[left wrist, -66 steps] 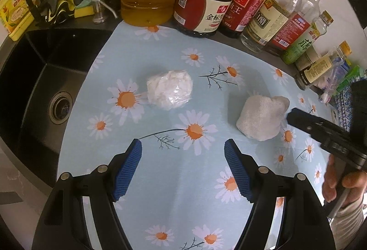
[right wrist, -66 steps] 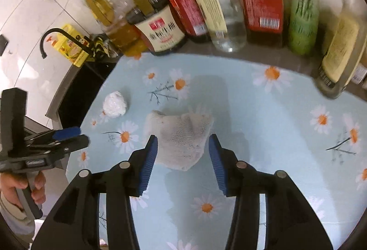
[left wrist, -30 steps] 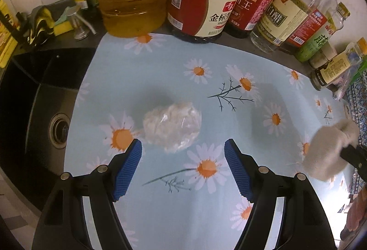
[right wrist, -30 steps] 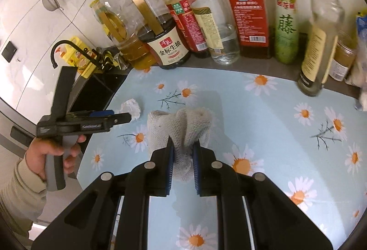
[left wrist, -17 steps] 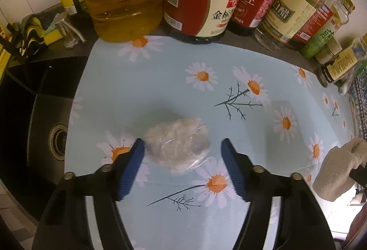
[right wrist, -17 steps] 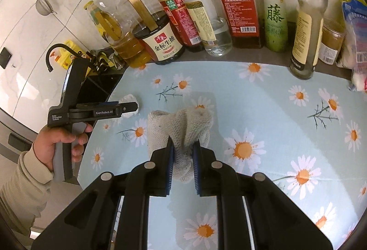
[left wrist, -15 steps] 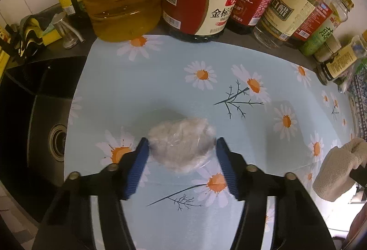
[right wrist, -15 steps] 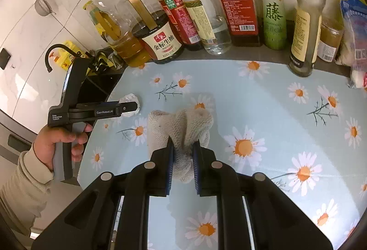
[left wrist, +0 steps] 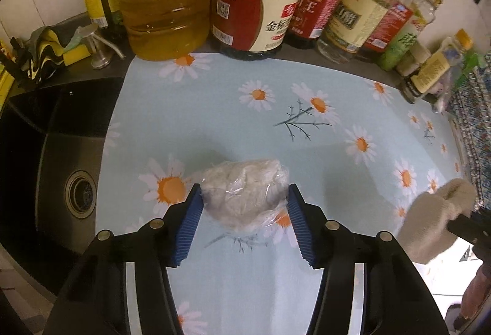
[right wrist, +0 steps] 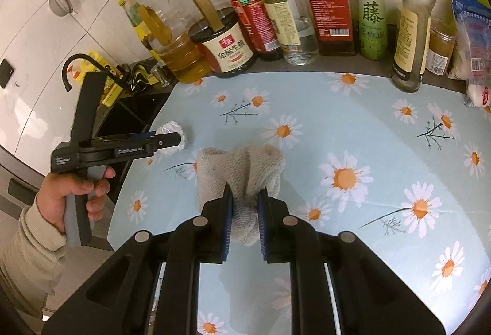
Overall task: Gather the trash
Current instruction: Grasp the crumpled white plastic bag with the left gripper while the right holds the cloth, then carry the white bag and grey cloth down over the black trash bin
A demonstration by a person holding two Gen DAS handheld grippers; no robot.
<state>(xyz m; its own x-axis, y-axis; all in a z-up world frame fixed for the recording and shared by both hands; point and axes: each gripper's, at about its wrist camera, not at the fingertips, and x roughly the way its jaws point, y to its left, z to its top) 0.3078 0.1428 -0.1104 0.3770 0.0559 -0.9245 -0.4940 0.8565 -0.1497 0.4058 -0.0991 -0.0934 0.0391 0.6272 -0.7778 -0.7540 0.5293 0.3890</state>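
A wad of white tissue wrapped in clear plastic lies on the daisy-print mat. My left gripper straddles it. Its jaws are closing, and both blue pads touch the wad's sides. In the right wrist view the wad shows partly behind the left gripper, which a hand holds. My right gripper is shut on a crumpled beige cloth, held above the mat. The same cloth appears at the right edge of the left wrist view.
Several oil and sauce bottles line the back of the counter behind the mat. A black sink with its drain lies to the left, with sponges behind it. Packets sit at the far right.
The left gripper moved forward over the plastic-wrapped wad and its jaws narrowed until the pads met it. The right gripper kept its grip on the cloth and drifted sideways.
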